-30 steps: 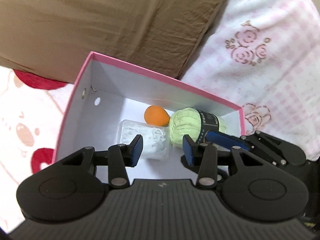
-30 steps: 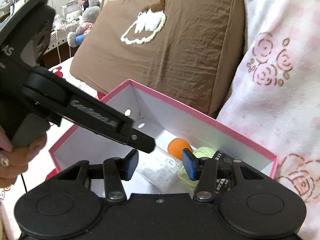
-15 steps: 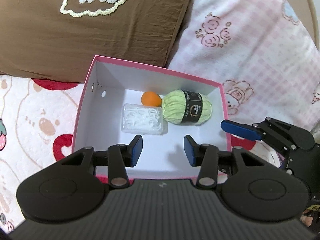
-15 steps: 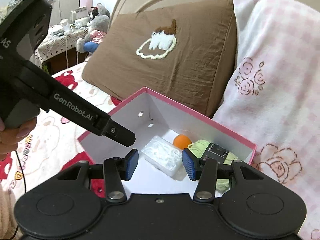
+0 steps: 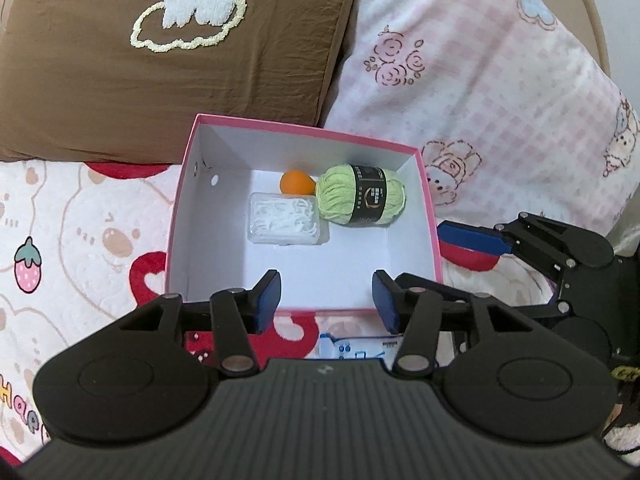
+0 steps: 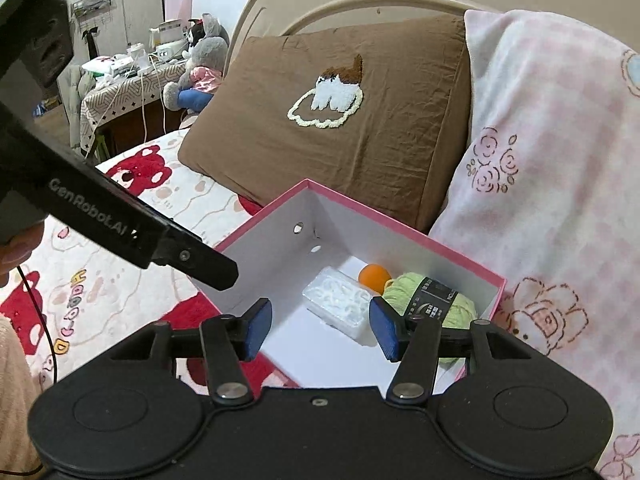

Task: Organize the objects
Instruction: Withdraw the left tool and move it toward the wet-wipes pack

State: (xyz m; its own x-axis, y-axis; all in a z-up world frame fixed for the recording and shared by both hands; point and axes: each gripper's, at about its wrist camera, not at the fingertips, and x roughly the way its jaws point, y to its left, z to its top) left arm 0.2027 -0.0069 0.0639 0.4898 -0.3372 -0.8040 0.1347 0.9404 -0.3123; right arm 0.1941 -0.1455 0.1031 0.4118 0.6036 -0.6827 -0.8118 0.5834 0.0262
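A pink box (image 5: 182, 208) with a white inside lies open on the bed. In it are a green yarn ball (image 5: 360, 194) with a black label, an orange ball (image 5: 297, 182) and a clear case of white picks (image 5: 285, 224). My left gripper (image 5: 326, 300) is open and empty, above the box's near edge. My right gripper (image 6: 320, 326) is open and empty, over the box's (image 6: 494, 280) near right corner. The yarn (image 6: 434, 300), orange ball (image 6: 374, 274) and clear case (image 6: 340, 306) show there too.
A brown pillow (image 5: 160, 52) and a pink checked blanket (image 5: 480, 80) lie behind the box. A white packet (image 5: 352, 346) lies on the bear-print sheet (image 5: 72, 220) under my left gripper. A cluttered side table (image 6: 120, 88) and plush toy (image 6: 200, 68) stand far left.
Both grippers have pulled back and up from inside the box. The whole box now shows, and the right gripper has moved out past its right wall.
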